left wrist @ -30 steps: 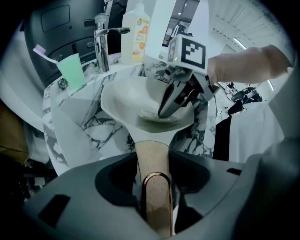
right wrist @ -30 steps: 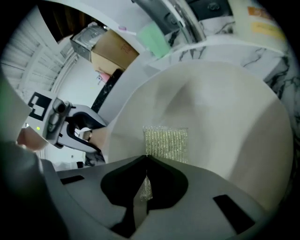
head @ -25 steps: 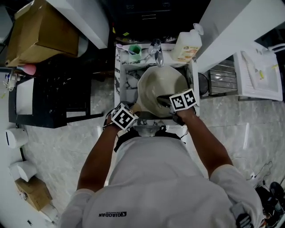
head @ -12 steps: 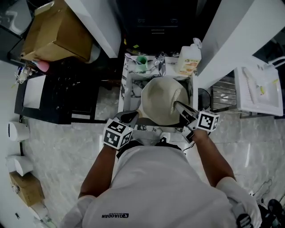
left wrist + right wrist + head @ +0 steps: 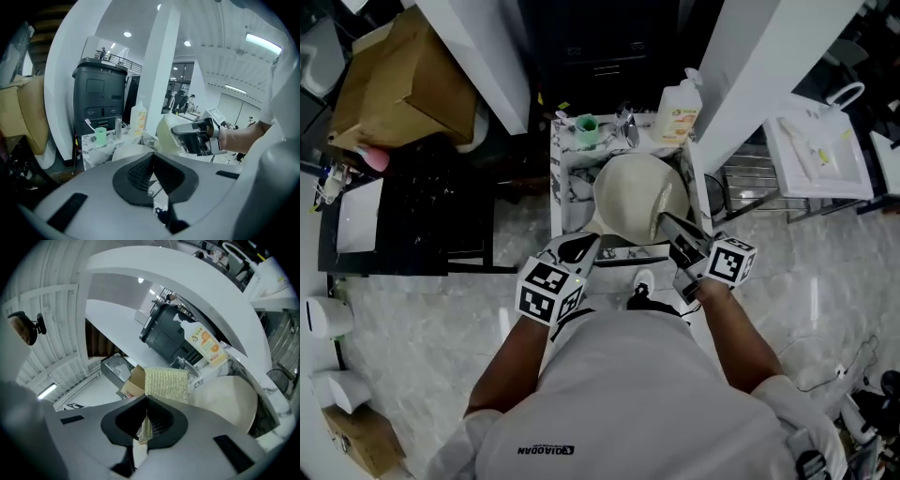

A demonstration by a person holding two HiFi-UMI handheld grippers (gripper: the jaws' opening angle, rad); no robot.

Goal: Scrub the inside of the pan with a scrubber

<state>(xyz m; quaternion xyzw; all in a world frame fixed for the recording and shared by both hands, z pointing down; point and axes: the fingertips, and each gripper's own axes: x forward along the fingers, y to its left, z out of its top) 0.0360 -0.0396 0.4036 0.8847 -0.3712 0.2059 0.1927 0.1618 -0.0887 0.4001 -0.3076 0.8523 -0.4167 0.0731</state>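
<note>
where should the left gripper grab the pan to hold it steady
Likely the near-left edge of the pan, where it narrows toward the left gripper. Come from that near-left side, opening the shut jaws first; the right gripper with the scrubber takes the right side.

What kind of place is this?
Probably a washing-up corner in a big workroom: a little marble sink with a tap, a soap bottle beside it, and a pan inside.

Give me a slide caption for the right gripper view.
Right gripper clamps a yellow mesh scrubber, with the cream pan and soap bottle beyond.
</note>
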